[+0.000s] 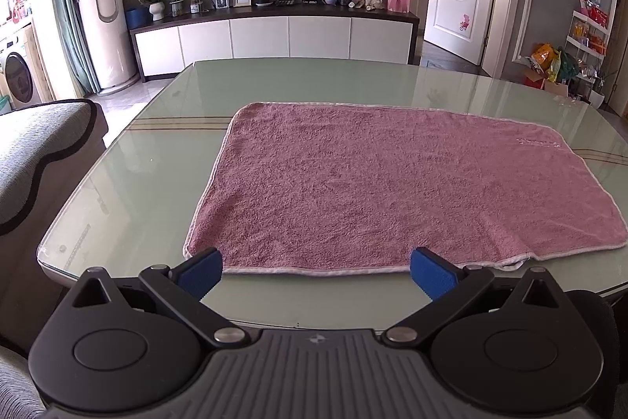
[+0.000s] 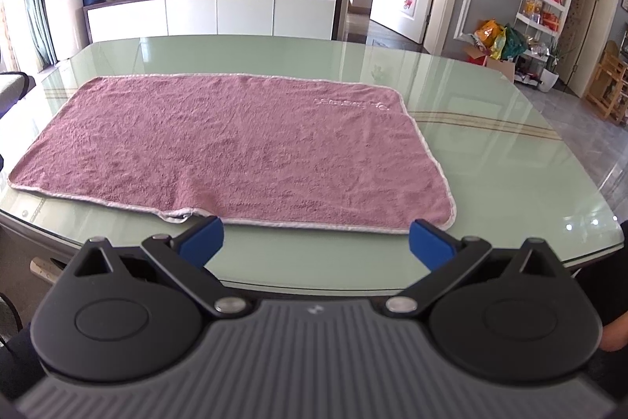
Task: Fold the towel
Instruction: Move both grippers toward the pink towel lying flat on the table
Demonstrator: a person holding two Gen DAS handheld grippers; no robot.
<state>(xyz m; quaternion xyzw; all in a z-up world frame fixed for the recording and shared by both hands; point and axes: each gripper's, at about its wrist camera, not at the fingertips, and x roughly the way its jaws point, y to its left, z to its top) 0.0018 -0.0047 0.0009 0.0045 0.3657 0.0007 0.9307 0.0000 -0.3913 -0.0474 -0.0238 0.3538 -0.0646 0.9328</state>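
Just ahead of both wide-open, empty grippers, left (image 1: 316, 273) and right (image 2: 316, 242), the towel (image 1: 392, 183) lies flat, long axis crosswise, near hem equally close to each.

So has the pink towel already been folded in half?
No, the pink towel lies spread flat in a single layer on the glass table, with all its white-trimmed edges showing.
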